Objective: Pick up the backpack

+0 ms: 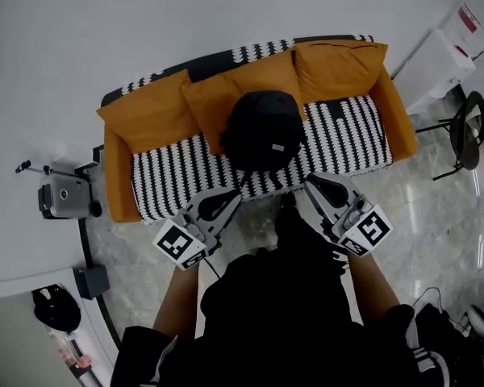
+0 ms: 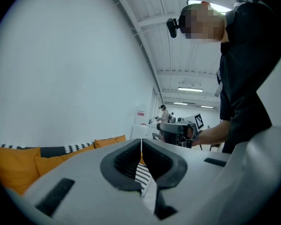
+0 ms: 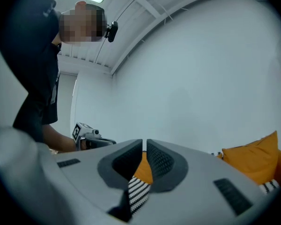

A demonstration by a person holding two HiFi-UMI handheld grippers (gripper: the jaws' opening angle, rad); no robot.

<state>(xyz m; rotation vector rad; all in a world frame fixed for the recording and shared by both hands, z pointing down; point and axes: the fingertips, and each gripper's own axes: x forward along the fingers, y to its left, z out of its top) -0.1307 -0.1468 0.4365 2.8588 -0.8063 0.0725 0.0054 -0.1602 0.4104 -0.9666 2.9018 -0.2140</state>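
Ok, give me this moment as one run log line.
backpack: on sofa, not held | left hand-held gripper: shut, empty | right hand-held gripper: shut, empty

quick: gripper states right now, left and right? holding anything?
Left gripper: closed, holding nothing.
Right gripper: closed, holding nothing.

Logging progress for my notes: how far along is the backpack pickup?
Done: nothing yet; the black backpack sits on the striped sofa against the orange cushions. In hand: the left gripper and right gripper, both shut and empty, are held in front of the sofa, pointing toward it. Remaining: open the jaws, grip the backpack, lift it.
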